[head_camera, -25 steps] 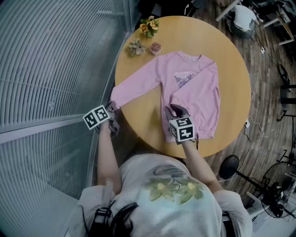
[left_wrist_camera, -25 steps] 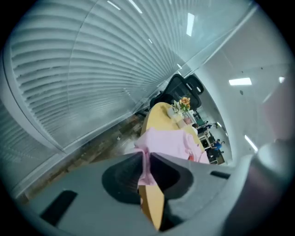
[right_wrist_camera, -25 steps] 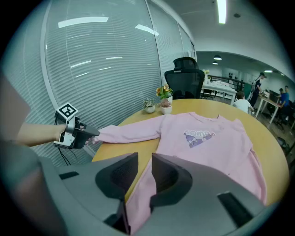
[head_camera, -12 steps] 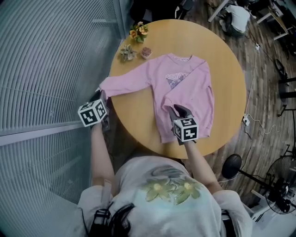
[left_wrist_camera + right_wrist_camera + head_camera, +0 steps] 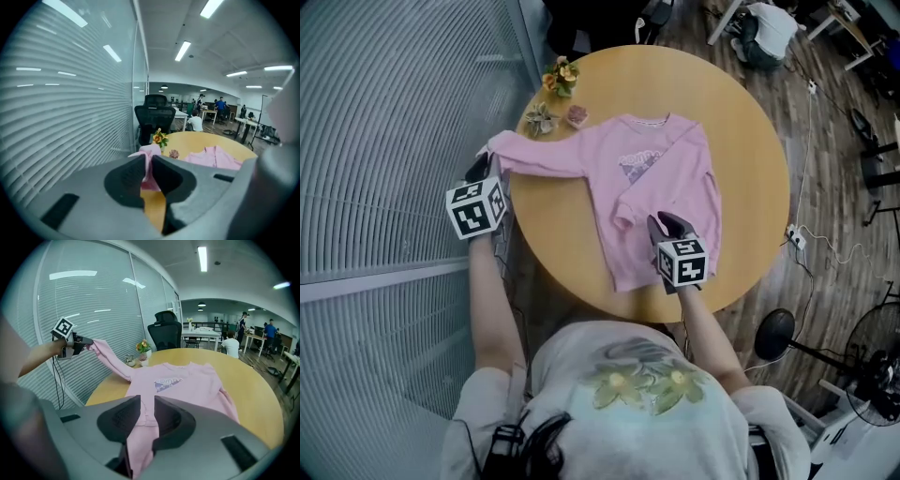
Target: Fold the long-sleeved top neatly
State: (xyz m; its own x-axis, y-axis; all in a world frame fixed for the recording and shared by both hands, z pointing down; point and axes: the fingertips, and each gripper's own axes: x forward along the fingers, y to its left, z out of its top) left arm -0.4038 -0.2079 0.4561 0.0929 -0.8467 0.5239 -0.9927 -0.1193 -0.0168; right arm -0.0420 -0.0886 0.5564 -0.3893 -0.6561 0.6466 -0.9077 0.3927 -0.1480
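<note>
Long-sleeved top (image 5: 661, 178) — its sleeve (image 5: 546, 161), pinched in left tongs (image 5: 484, 167), has risen toward the upper left, ready for folding; right tongs (image 5: 662, 225) grip lower fabric.

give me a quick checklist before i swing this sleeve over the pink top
1. Left gripper shut on the sleeve cuff: ok.
2. Right gripper shut on the top: ok, pink cloth is pinched low on the body.
3. Sleeve raised off the table: ok, it stretches up from shoulder to gripper.
4. Small plants out of the sleeve's path: not ok, they stand right beside it.
5. Body lying flat: not ok, there is a bump near the right gripper.
</note>
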